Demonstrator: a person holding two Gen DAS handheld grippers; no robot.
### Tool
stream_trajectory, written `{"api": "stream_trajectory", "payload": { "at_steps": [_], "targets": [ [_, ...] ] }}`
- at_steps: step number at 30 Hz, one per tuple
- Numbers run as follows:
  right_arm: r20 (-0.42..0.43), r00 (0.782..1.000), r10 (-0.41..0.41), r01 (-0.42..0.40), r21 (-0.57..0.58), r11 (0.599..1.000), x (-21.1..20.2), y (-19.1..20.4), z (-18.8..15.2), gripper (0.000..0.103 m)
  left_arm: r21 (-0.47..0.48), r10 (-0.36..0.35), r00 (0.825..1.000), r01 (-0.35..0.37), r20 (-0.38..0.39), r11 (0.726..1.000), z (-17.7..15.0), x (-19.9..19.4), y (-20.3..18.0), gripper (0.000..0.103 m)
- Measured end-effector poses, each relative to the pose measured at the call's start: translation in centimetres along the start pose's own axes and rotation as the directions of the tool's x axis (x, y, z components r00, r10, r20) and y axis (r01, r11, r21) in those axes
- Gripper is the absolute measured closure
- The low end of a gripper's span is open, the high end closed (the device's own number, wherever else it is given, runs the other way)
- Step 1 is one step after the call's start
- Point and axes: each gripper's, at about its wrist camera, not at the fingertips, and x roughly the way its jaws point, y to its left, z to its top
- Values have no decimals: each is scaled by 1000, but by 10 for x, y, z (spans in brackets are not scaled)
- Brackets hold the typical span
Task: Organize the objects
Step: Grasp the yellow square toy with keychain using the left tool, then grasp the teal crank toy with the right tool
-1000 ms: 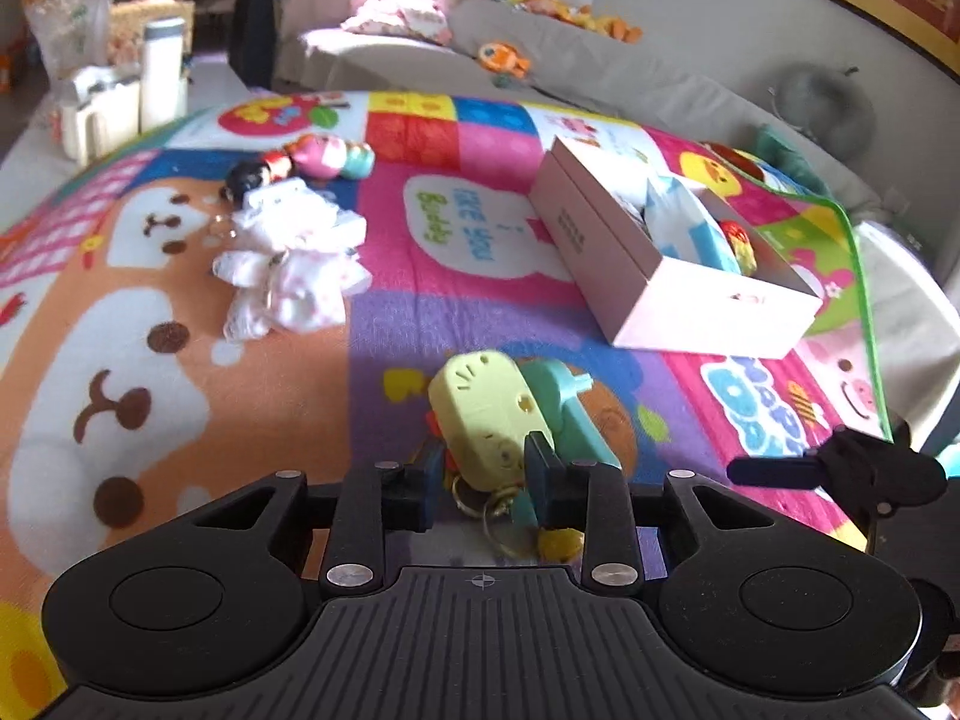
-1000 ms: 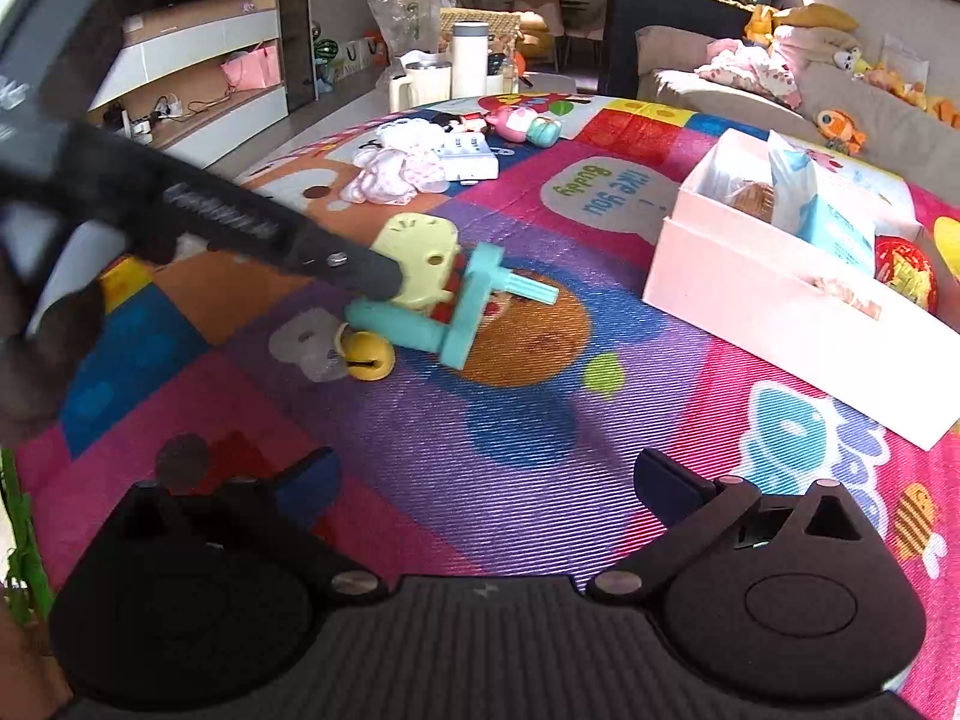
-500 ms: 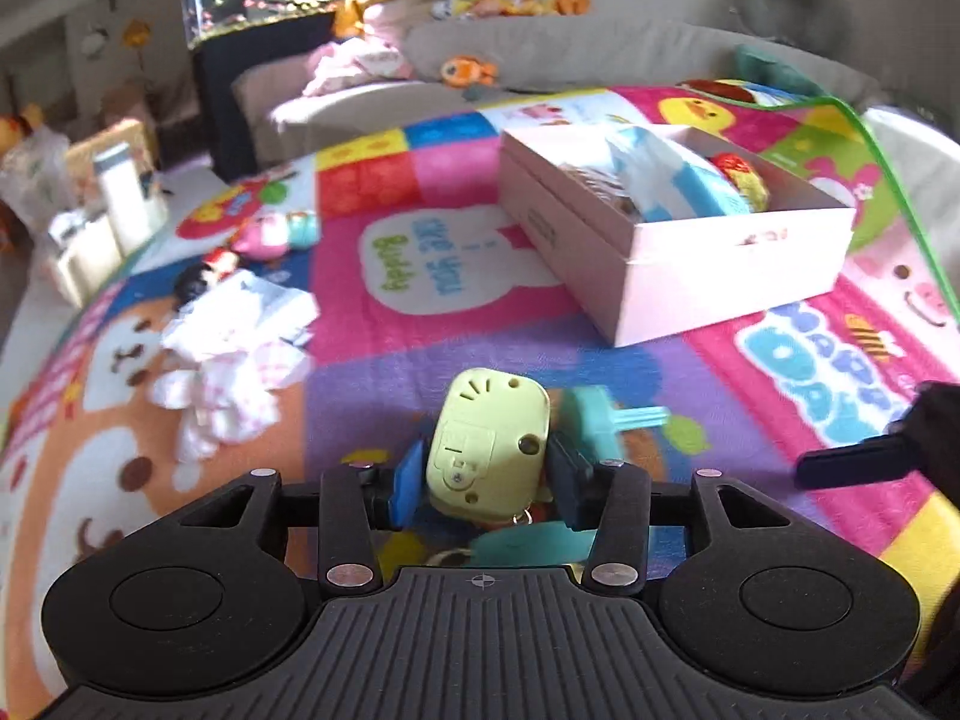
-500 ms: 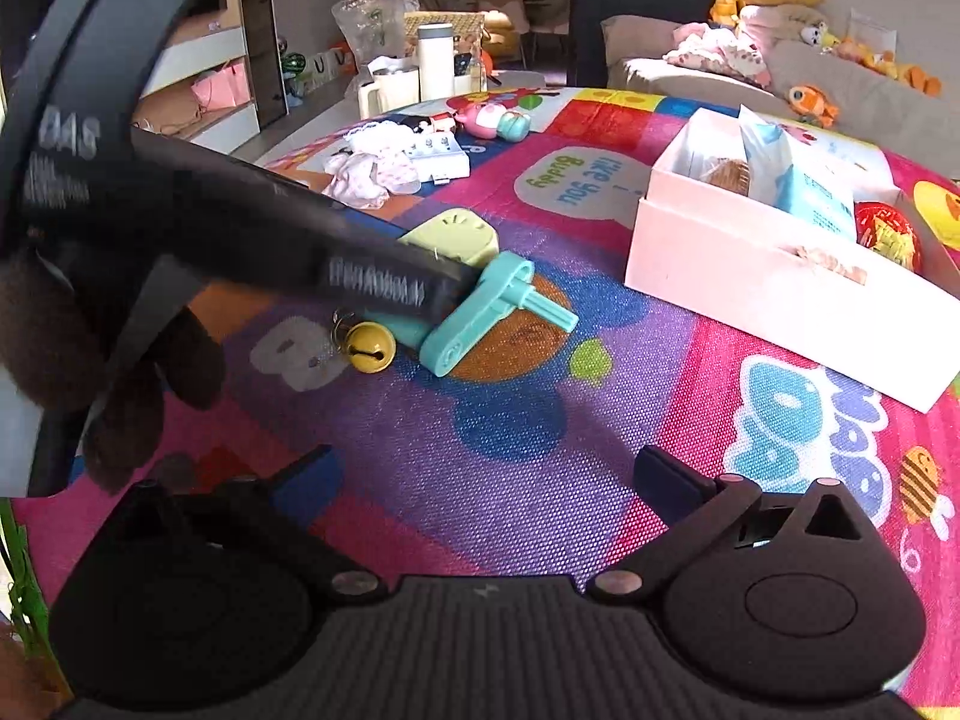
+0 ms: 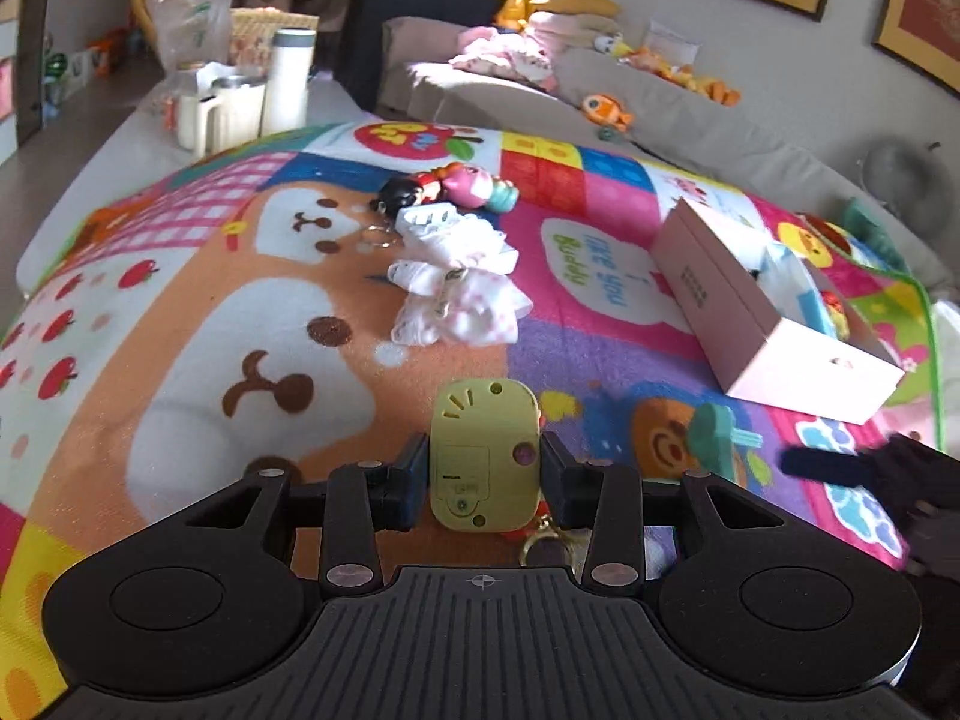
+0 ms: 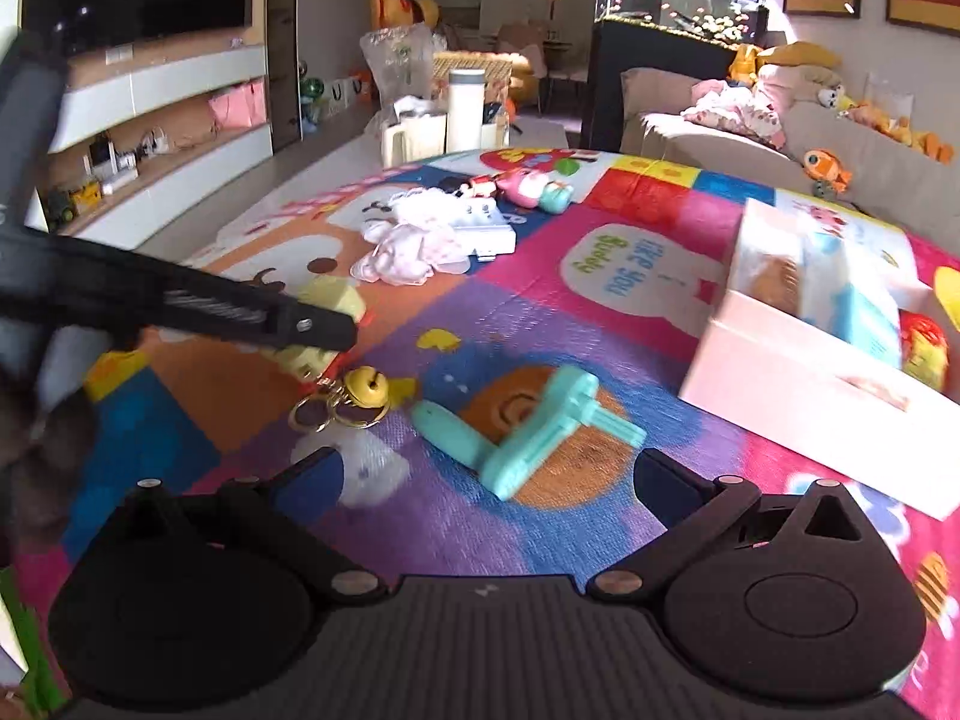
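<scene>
On the play mat: a colourful cartoon-printed woven mat (image 5: 252, 324) covers the whole surface, and small toys lie scattered across it.
Left gripper: the black two-finger left gripper (image 5: 485, 480) is pressed against both sides of a pale yellow-green rounded plastic toy box (image 5: 483, 456), pinching it between its pads.
Held toy: in the right wrist view the yellow-green toy box (image 6: 327, 324) is raised just off the mat, with a gold keyring and round yellow bell (image 6: 360, 396) hanging beneath it.
Right gripper: the black two-finger right gripper (image 6: 486, 474) has its fingers spread wide apart, holding nothing, low over the mat.
Teal toy: a teal plastic crank-shaped toy (image 6: 528, 426) lies flat on the mat, on an orange round print, just ahead of the right gripper's spread fingers and apart from the bell.
Pink box: an open pale pink cardboard box (image 6: 798, 372) sits on the mat to the right, holding a blue and white packet (image 6: 858, 306) and a red and yellow item (image 6: 927, 348).
Farther back: a heap of white and pink frilly cloth (image 5: 462, 294) lies mid-mat, with a small doll with black hair and a pink and teal body (image 5: 456, 189) just behind it.
Beyond the mat: a white tall bottle (image 5: 290, 78) stands beside cream-coloured jugs (image 5: 222, 111).
</scene>
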Motion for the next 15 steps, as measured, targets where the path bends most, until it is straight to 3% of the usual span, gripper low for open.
{"api": "stream_trajectory", "payload": {
  "at_steps": [4, 8, 9, 11, 15],
  "targets": [
    [-13, 986, -165, 164, -26, 986, 0, -15, -4, 10, 56, -47, 999, 48, -22, 997, -7, -7, -4, 60],
    [0, 929, -369, 369, 12, 929, -15, -53, -14, 10, 75, -107, 994, 109, -26, 991, -15, -4, -20, 60],
    [4, 933, -359, 359, 41, 933, -22, -61, -15, 10, 73, -136, 990, 138, -33, 988, -17, -1, -25, 60],
    [10, 962, -272, 269, 104, 957, -34, -70, -13, 10, 92, -167, 985, 170, -43, 981, -21, 2, -39, 60],
    [21, 990, -141, 137, 125, 983, -27, -58, -2, 11, 151, -140, 989, 145, -40, 978, -26, 3, -55, 60]
  ]
}}
